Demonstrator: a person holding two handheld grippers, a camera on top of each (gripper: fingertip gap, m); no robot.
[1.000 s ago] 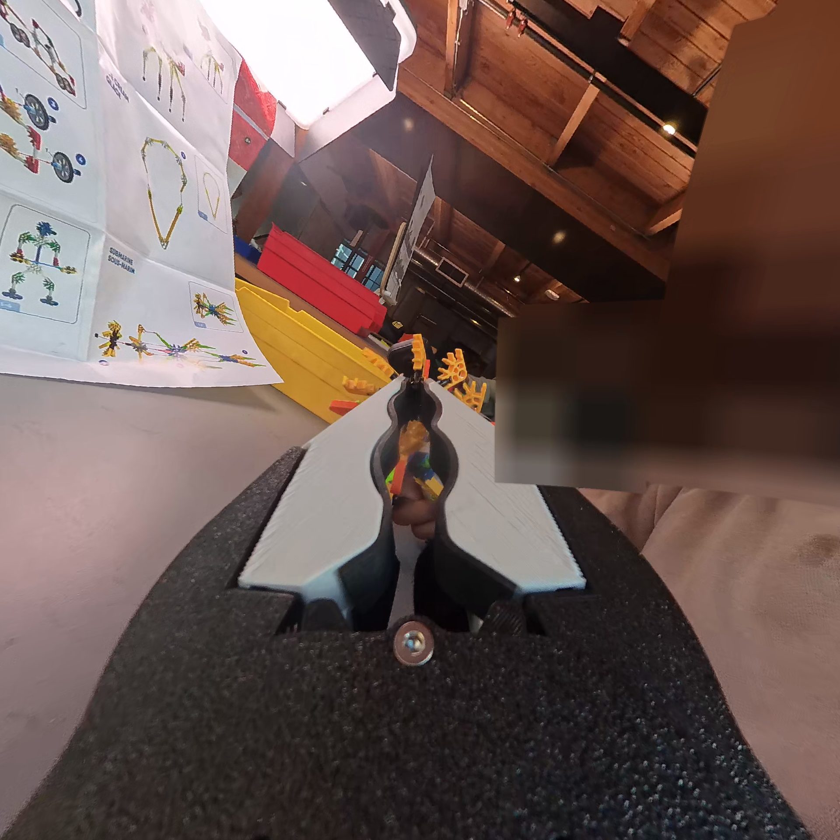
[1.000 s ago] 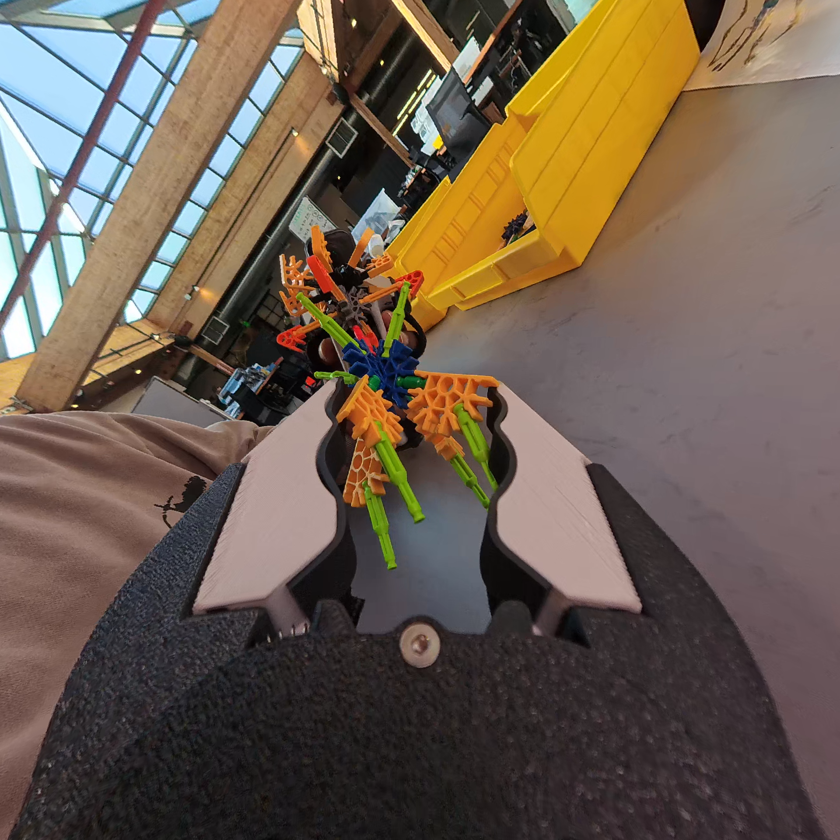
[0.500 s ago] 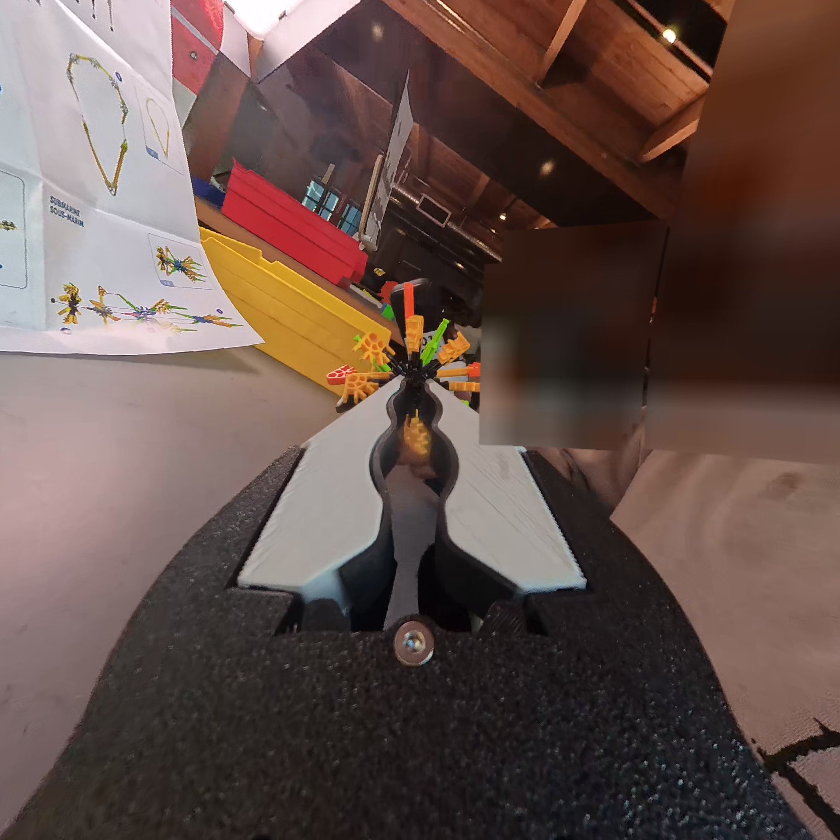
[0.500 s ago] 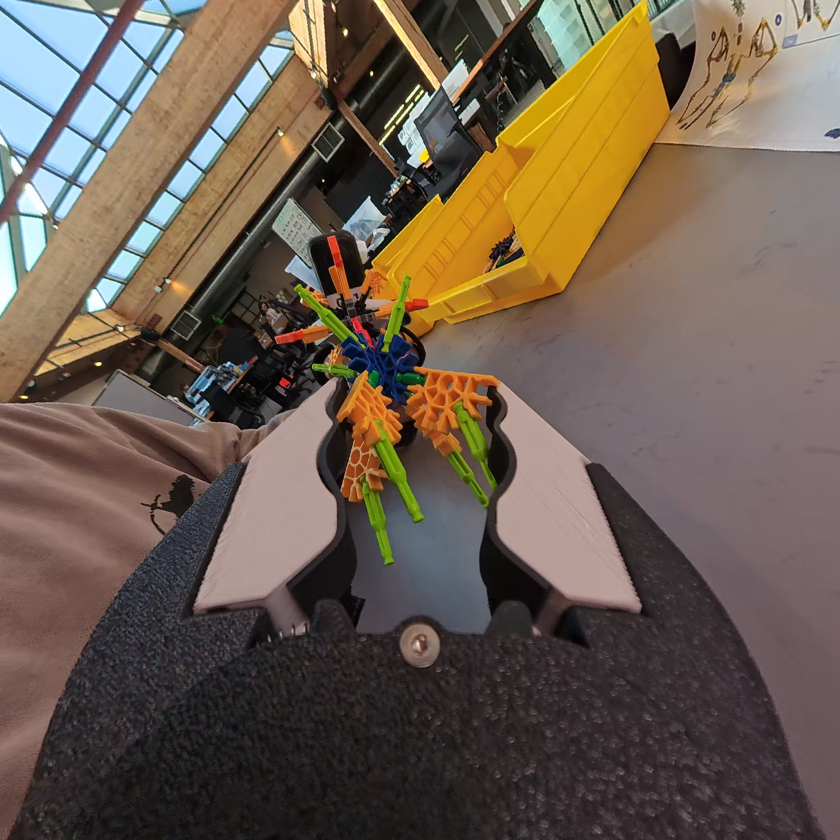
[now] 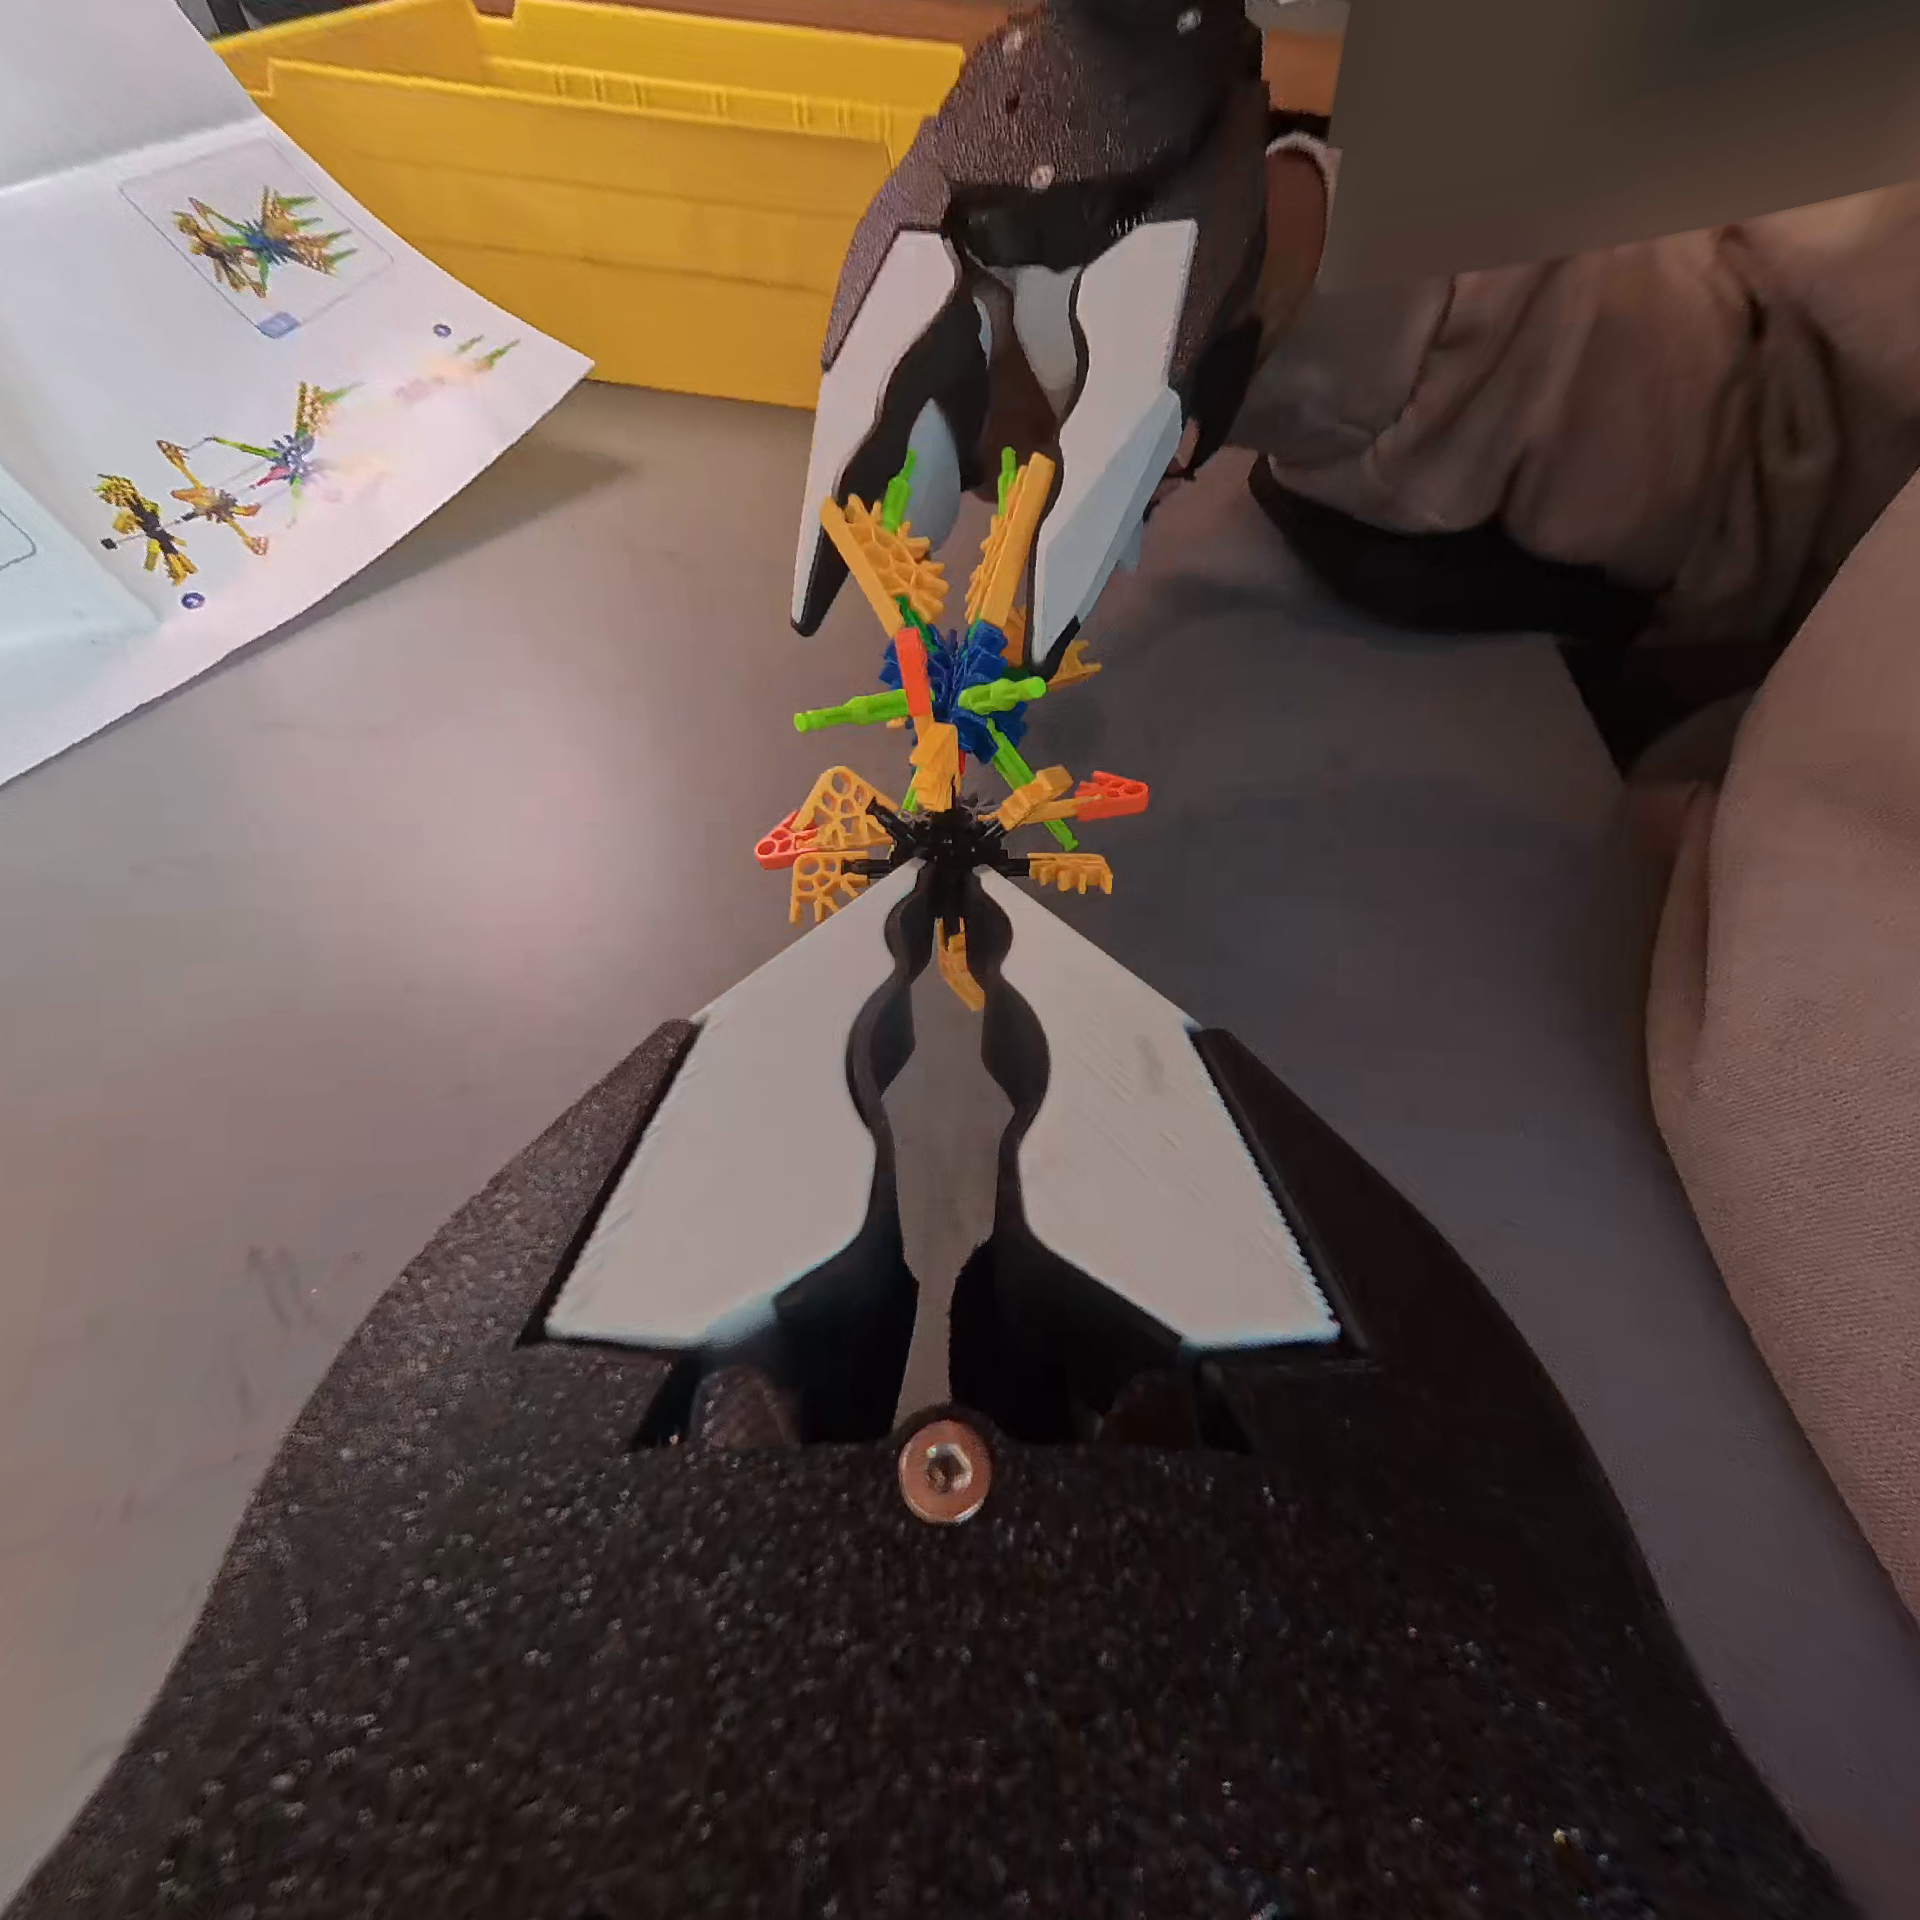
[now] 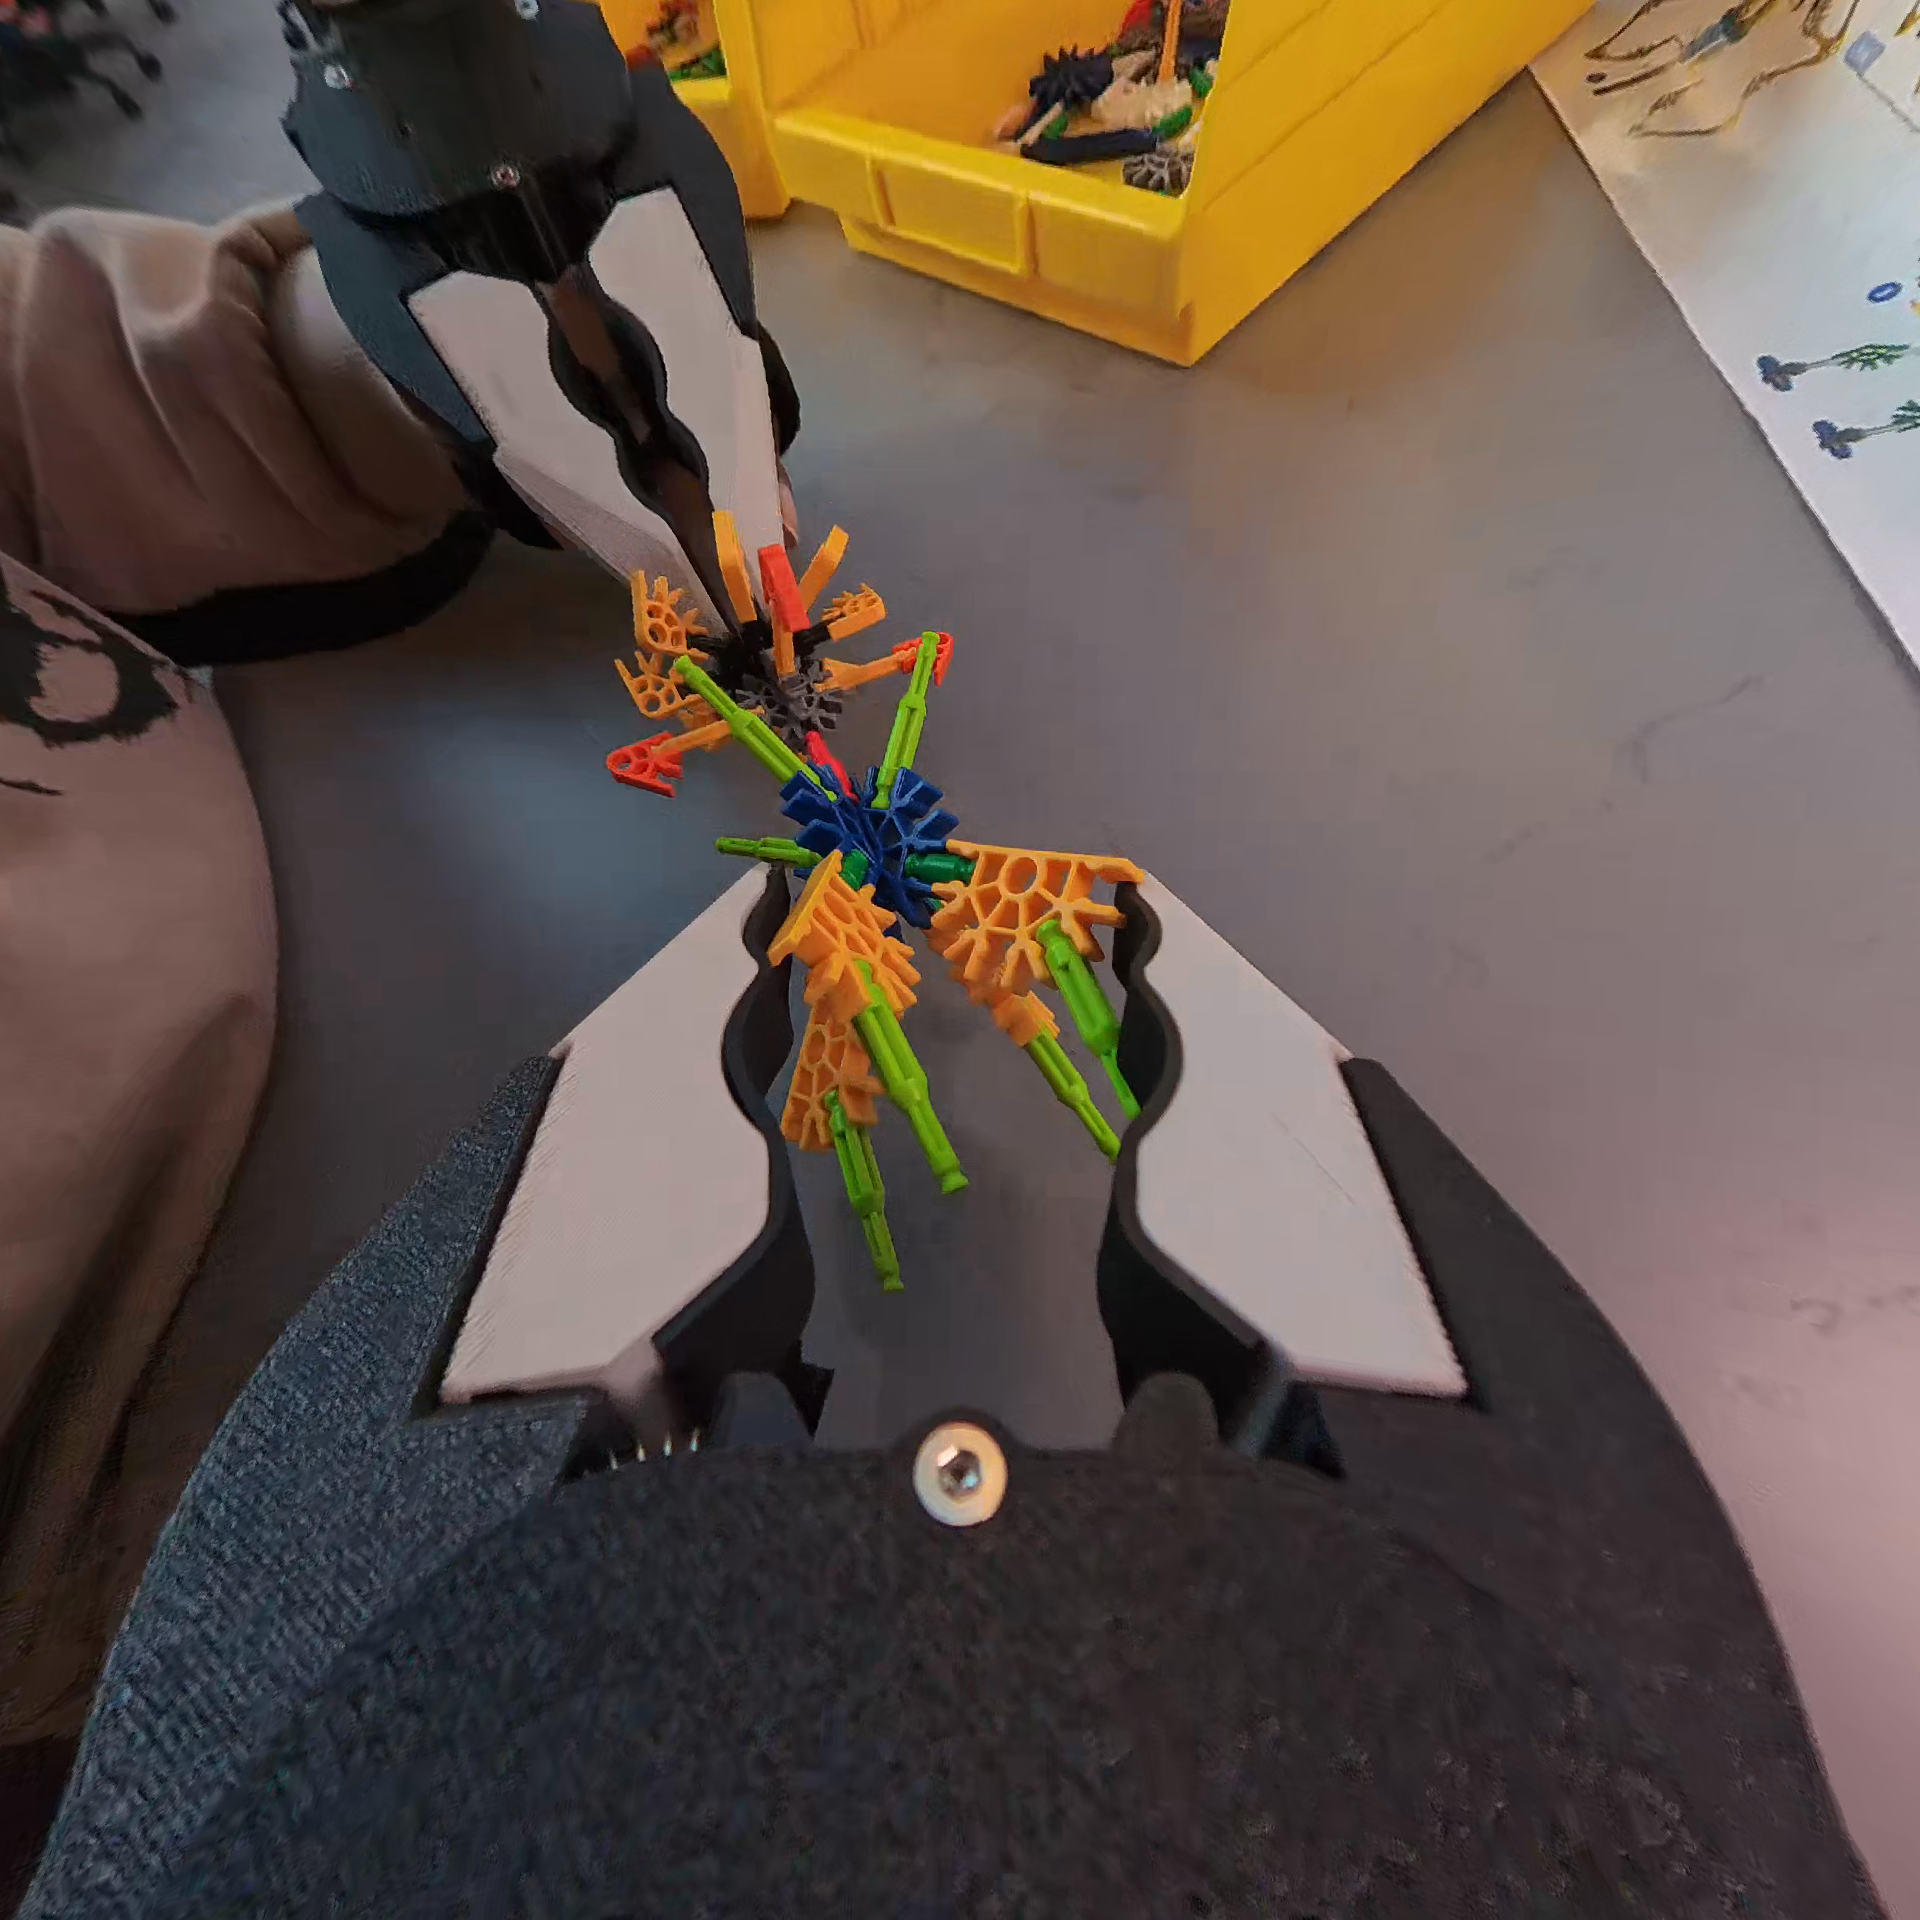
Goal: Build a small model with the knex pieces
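We see the grey tabletop (image 6: 1455, 675) filling both views, with yellow bins (image 6: 1091, 239) of loose pieces at the top of the frame and a white instruction sheet (image 5: 208, 416) at the upper left of the left wrist view. A sleeve (image 6: 156, 416) fills the left edge of the right wrist view.

Mid-frame, above the tabletop, hangs a toy model (image 6: 831, 831) of rods and connectors, held from both ends. Our right claw (image 6: 951, 883) is clenched on its orange fan panels, green rods trailing between the fingers. Our left claw (image 5: 948, 883) is pinched tight on the black hub (image 5: 943, 836) at the other end. The two clusters appear already joined into one piece.
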